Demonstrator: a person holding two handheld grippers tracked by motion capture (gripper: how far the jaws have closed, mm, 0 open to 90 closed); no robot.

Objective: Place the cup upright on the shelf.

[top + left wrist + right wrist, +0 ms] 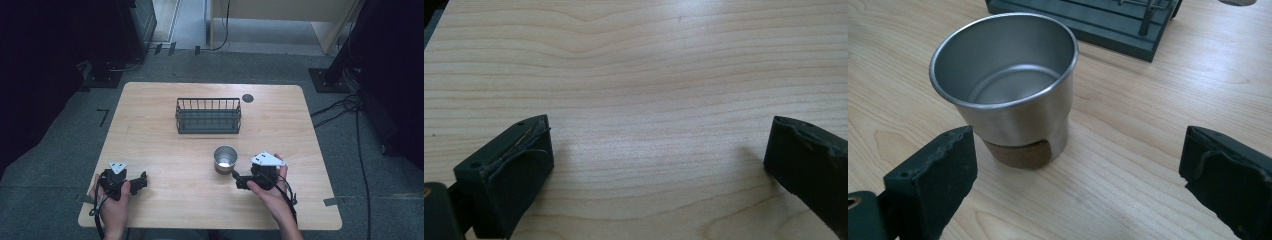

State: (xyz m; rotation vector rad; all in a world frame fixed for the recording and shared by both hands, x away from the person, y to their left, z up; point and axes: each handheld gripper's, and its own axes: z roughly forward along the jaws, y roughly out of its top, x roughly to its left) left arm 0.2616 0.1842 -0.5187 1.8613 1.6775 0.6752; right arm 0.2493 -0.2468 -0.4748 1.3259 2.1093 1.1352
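A steel cup [225, 159] with a brown band at its base stands upright and empty on the wooden table [165, 150], right of centre. My right gripper [240, 179] is open just in front and to the right of it; in the right gripper view the cup [1007, 87] stands ahead of the left jaw, outside the gap [1073, 175]. A dark wire basket [208, 115] sits empty behind the cup. My left gripper [142, 181] rests open near the table's front left corner, with bare wood between its jaws [656, 160].
A small round dark grommet [248, 98] lies in the tabletop behind the basket. Cables [345, 107] run over the grey floor to the right. Dark equipment stands at the far left and right.
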